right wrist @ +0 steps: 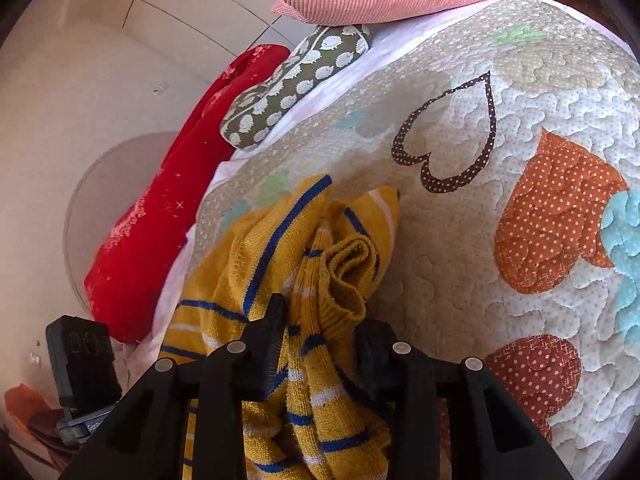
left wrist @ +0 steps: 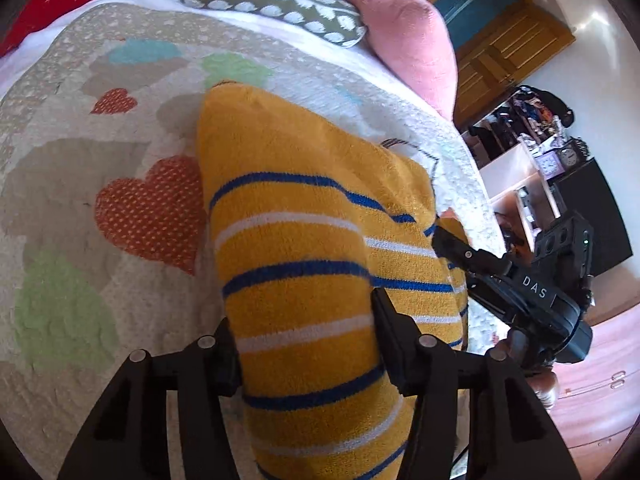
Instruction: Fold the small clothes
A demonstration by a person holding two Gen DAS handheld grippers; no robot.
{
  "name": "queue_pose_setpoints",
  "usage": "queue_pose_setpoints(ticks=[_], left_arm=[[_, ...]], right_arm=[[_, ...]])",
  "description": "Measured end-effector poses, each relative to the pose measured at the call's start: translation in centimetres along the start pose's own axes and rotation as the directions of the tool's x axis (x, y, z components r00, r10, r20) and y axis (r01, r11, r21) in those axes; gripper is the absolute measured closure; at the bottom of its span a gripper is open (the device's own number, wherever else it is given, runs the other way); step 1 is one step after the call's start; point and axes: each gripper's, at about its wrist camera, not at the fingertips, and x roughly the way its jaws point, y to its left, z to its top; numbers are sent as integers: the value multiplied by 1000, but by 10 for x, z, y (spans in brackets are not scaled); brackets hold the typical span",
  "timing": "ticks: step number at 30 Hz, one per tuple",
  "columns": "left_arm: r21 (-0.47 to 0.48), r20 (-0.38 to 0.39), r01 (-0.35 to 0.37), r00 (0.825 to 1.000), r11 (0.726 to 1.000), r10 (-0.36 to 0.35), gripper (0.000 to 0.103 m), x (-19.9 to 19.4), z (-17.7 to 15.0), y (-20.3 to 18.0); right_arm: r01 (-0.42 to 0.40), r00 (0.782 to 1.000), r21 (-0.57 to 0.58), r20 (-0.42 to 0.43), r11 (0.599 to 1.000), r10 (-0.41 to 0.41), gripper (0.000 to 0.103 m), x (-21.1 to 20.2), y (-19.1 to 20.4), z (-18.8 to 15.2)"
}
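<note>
A yellow knit sweater with blue and white stripes lies on a quilt patterned with hearts. My left gripper is shut on a thick fold of it, and the fabric fills the gap between both fingers. In the right wrist view the sweater is bunched and rolled, and my right gripper is shut on a gathered strip of it near a ribbed edge. The right gripper's black housing shows at the sweater's right edge, with one finger resting on the knit. The fabric under both grippers is hidden.
A pink pillow, a green spotted cushion and a red cushion line the far side of the quilt. In the left wrist view the bed drops off to the right, with cluttered shelves beyond it.
</note>
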Motion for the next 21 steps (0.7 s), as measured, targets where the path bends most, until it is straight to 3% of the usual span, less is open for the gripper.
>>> queue_pose_setpoints(ticks=[2,4,9,13,17,21], left_arm=[[-14,-15,7,1000,1000,-7,46,6,-6,8],[-1,8,22,1000,1000,-22,46,-3,-13,10],[37,104,-22,994,999,18,44,-51,-44,20],[34,209,-129,971,991,119,42,-82,-74,27],[6,272,-184,946,983,176,42,-97,-95,31],[14,303,-209,933,978,195,42,-105,-114,28]], right_arm=[[120,993,-10,-1,993,-120,64,11,-7,-6],[150,989,-36,-14,988,-151,52,11,-13,-12],[242,967,-155,122,958,-225,52,-40,6,-15],[156,977,-190,177,969,-123,51,-74,35,-15],[10,998,-170,69,985,2,51,-46,56,-21],[-40,998,-103,-53,994,35,51,6,50,-31]])
